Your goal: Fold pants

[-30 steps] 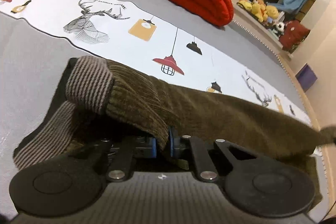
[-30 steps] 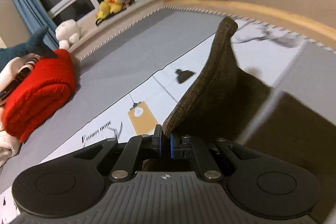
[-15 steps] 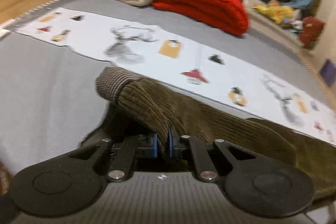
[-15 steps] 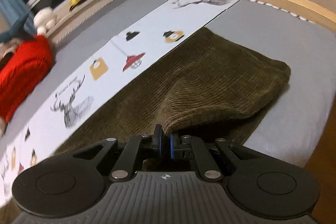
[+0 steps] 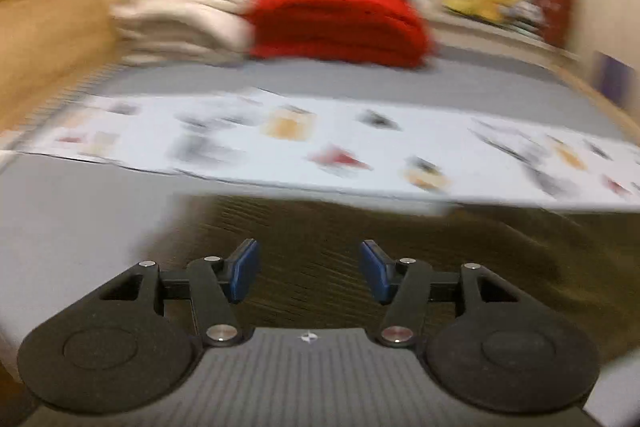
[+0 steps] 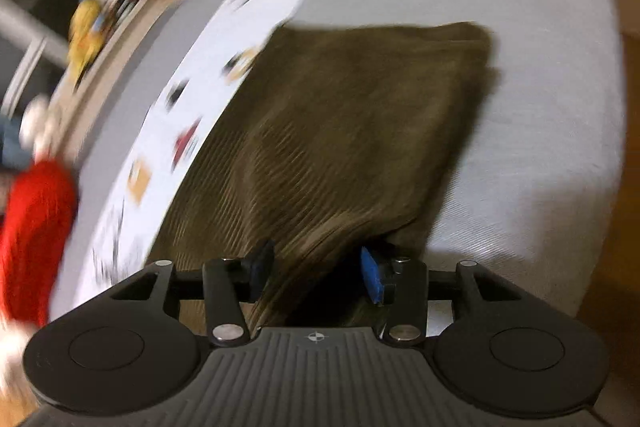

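Note:
The brown corduroy pants (image 5: 420,239) lie folded flat on the grey bed, just below the white printed strip. My left gripper (image 5: 310,267) hovers over their near edge. Its jaws are opening, its blue pads (image 5: 244,269) stand wide apart, and nothing is pinched between them. In the right wrist view the pants (image 6: 352,115) spread out ahead as a folded slab. My right gripper (image 6: 316,273) sits at their near edge, its jaws opening. A layered fabric edge still passes between the pads (image 6: 372,279) without being pressed. Both views are blurred by motion.
A red folded blanket (image 5: 336,23) and cream blankets (image 5: 180,15) are stacked at the far side of the bed. The white printed strip (image 5: 280,135) runs across the grey cover (image 6: 540,107). A wooden bed frame (image 5: 44,27) borders it, with plush toys (image 6: 86,27) beyond.
Both grippers went from shut on the pants to open and have let the fabric go. The lifted pant end has come down, so the pants now lie folded. Both views swung and rolled.

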